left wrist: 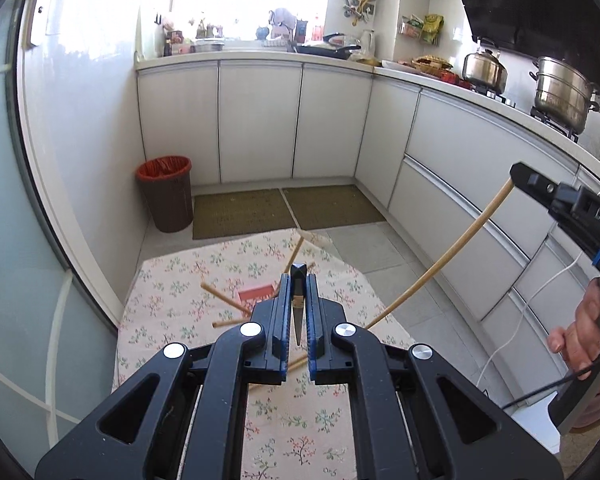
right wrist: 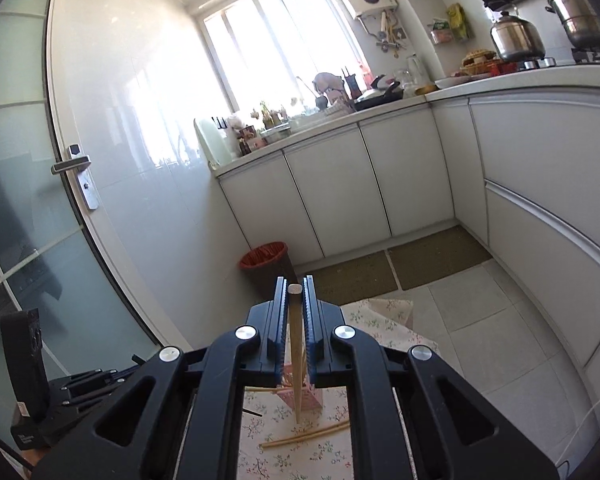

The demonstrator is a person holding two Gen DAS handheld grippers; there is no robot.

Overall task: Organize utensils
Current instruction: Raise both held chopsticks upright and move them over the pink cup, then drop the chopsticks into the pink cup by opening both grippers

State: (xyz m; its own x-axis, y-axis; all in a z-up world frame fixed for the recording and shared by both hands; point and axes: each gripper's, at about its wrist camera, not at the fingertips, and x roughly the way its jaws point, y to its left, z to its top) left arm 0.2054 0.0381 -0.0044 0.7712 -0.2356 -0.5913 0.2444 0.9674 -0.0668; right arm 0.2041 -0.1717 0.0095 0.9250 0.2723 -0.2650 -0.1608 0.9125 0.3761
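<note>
1. We find the left hand-held gripper [left wrist: 298,300] pressed together on a thin dark utensil [left wrist: 298,276]. Its pointed tip rises just above the fingertips. A pale section shows lower between the pads, and we cannot tell what kind of utensil it is.

2. We find the right hand-held gripper [right wrist: 296,312] pinching a long wooden stick [right wrist: 296,344] near its rounded top end. The stick hangs downward through the fingers. In the left wrist view the same stick [left wrist: 440,260] runs down toward the tabletop edge.

3. Directly below the right hand-held gripper stands a pink holder [right wrist: 306,394] on the floral cloth [right wrist: 284,462]. We judge that the stick is held upright so it can be lowered end-first into the holder.

4. Loose chopsticks [right wrist: 304,436] lie flat on the cloth just beside the holder, not yet sorted.

5. From the left wrist view, more wooden sticks [left wrist: 226,300] lie scattered across the tabletop [left wrist: 172,280] around a red item [left wrist: 256,293]. We cannot identify the red item.

6. We judge the task part-way: two utensils are in hand and several are unsorted on the tabletop.

7. Risk: the stick's lower end may miss the holder opening, since the grip sits far from that end.
</note>
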